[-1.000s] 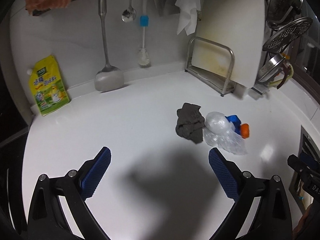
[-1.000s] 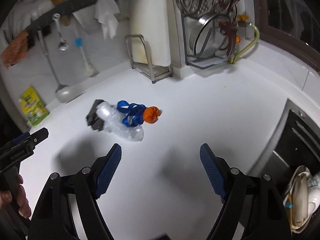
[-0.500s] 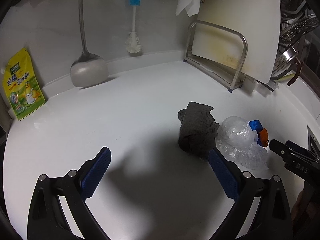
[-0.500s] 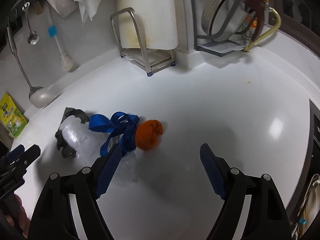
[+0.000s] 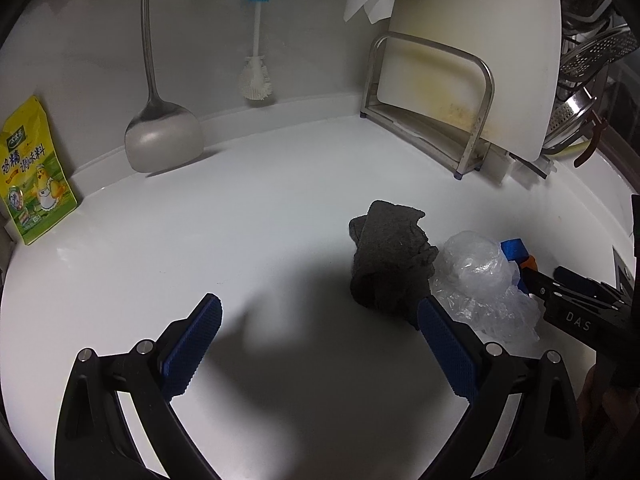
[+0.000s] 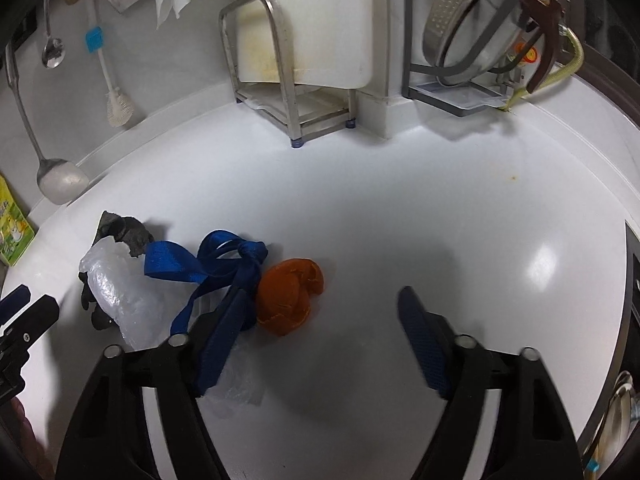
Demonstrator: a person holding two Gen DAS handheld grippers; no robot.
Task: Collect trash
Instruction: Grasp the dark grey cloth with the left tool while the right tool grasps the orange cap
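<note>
So your trash pile sits mid-worktop [image 5: 248, 216]: grey rag [image 5: 386, 260], clear plastic bag [image 5: 476, 280], blue strap [image 6: 216, 264], orange peel [image 6: 288, 296], all touching in one clump.

Hidden or unclear:
- Left wrist view: strap shows only as a blue corner behind the bag, and the peel is a sliver, cut off by your right gripper's [image 6: 324, 320] black finger coming in from the right edge.
- Right wrist view: rag is mostly buried behind the bag; only a dark top edge and a bit on the bag's left show. Bag's near end runs under the right gripper's left finger [image 6: 224, 332].
- Can't tell if that finger touches the strap or just overlaps it in the picture.

View differences:
- Only the right wrist view shows the strap's knot and loops and the whole peel.
- Only the left wrist view shows the rag's full shape, and the yellow pouch [image 5: 34, 172] in full.

Grippers:
- Left gripper [image 5: 320, 340]: jaws wide apart, nothing between them, right pad just beside the rag's near edge.
- Right gripper: jaws have just been closing, not yet together; the peel sits just ahead of the gap, left of centre, pads not pressing on it.
</note>
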